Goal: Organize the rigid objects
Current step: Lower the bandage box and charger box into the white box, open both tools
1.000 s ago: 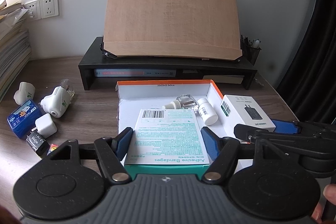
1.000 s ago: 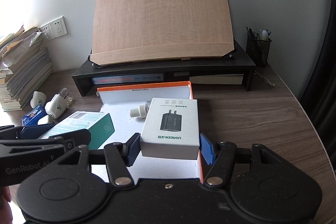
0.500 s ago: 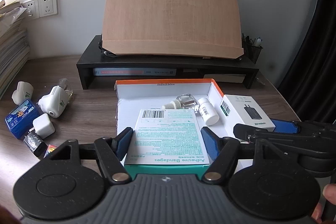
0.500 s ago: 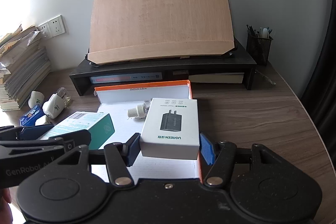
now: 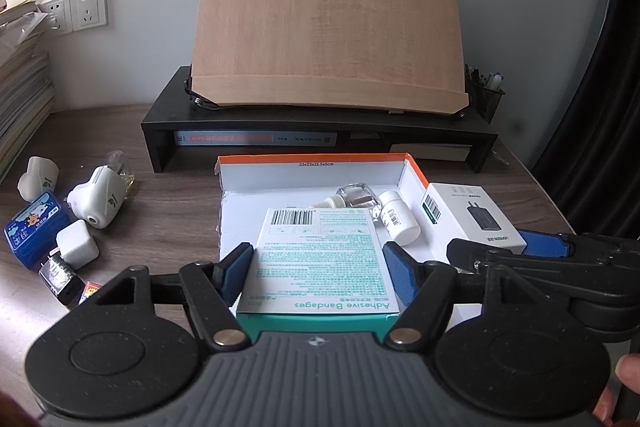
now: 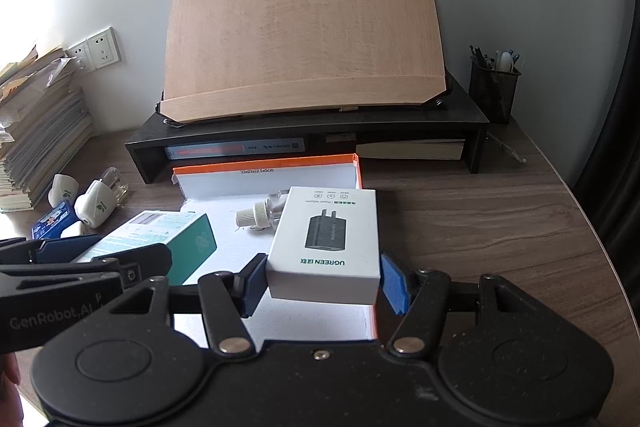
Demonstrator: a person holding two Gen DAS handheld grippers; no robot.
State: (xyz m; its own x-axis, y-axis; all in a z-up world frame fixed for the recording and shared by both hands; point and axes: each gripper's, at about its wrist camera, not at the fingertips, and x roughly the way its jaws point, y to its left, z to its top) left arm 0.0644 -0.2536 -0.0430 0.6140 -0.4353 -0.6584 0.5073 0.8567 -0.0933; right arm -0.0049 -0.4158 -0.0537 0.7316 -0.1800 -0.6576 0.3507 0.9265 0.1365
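Note:
My left gripper (image 5: pixel 318 263) is shut on a teal and white adhesive bandages box (image 5: pixel 320 259), held over the white bottom of an orange-edged cardboard box (image 5: pixel 312 173). My right gripper (image 6: pixel 322 277) is shut on a white charger box (image 6: pixel 328 235), held over the same box's right side. The charger box also shows in the left wrist view (image 5: pixel 472 217), and the bandages box in the right wrist view (image 6: pixel 160 233). A small glass bottle (image 5: pixel 356 199) and a white pill bottle (image 5: pixel 398 217) lie inside the cardboard box.
Left of the box lie two white plug-in devices (image 5: pixel 98 201), a blue box (image 5: pixel 34 227), a white charger cube (image 5: pixel 76 249) and small items. A black monitor riser (image 5: pixel 320 125) with a wooden board stands behind. A pen holder (image 6: pixel 494 87) is far right, paper stacks (image 6: pixel 40 131) far left.
Both grippers with their boxes have shifted slightly; the view drifts a little, and both holds stay the same.

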